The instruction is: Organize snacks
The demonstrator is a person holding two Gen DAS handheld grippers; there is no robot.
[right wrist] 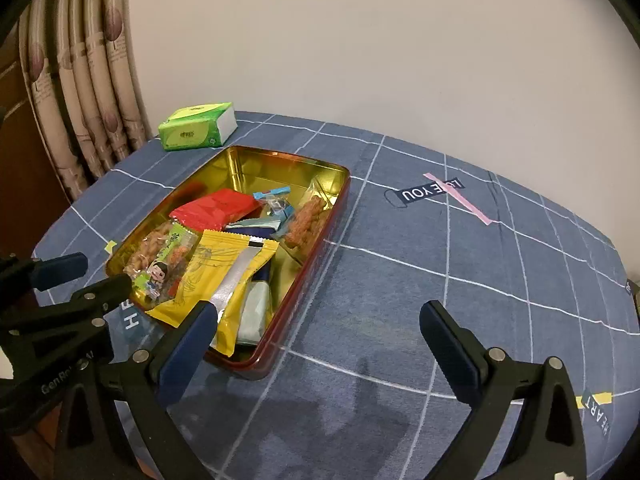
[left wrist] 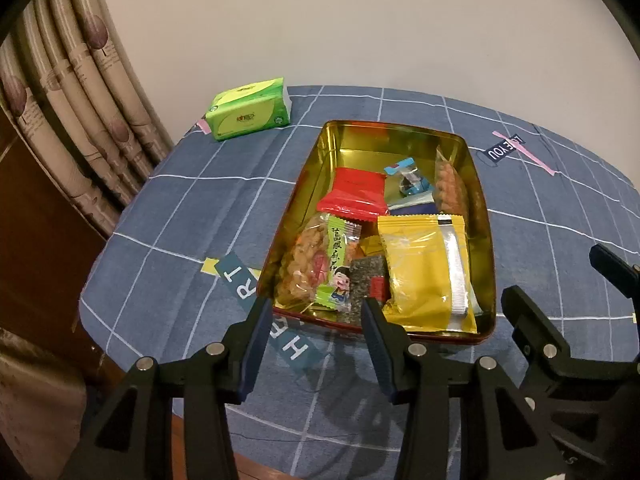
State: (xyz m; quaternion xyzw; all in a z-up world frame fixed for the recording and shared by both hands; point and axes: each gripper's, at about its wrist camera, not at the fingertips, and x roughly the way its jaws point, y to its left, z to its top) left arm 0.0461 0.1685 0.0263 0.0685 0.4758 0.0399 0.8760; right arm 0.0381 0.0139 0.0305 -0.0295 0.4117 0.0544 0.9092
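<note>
A gold-lined tin [left wrist: 320, 152] [right wrist: 256, 164] with a red outside sits on the blue checked cloth and holds several snacks: a yellow packet [left wrist: 424, 268] [right wrist: 224, 276], a red packet [left wrist: 356, 196] [right wrist: 216, 208], a clear bag of fried snacks with a green label [left wrist: 316, 264] [right wrist: 160, 256], a blue-wrapped candy [left wrist: 408, 184] [right wrist: 276, 204] and a clear bag of orange snacks [left wrist: 450, 184] [right wrist: 306, 220]. My left gripper [left wrist: 314, 320] is open and empty at the tin's near edge. My right gripper [right wrist: 320, 320] is open and empty, over the cloth right of the tin; it also shows in the left wrist view [left wrist: 568, 280].
A green tissue pack [left wrist: 250, 108] [right wrist: 198, 126] lies on the cloth behind the tin, near the curtain [left wrist: 80, 92]. A white wall stands behind the table. The cloth's edge drops off on the left and at the far right.
</note>
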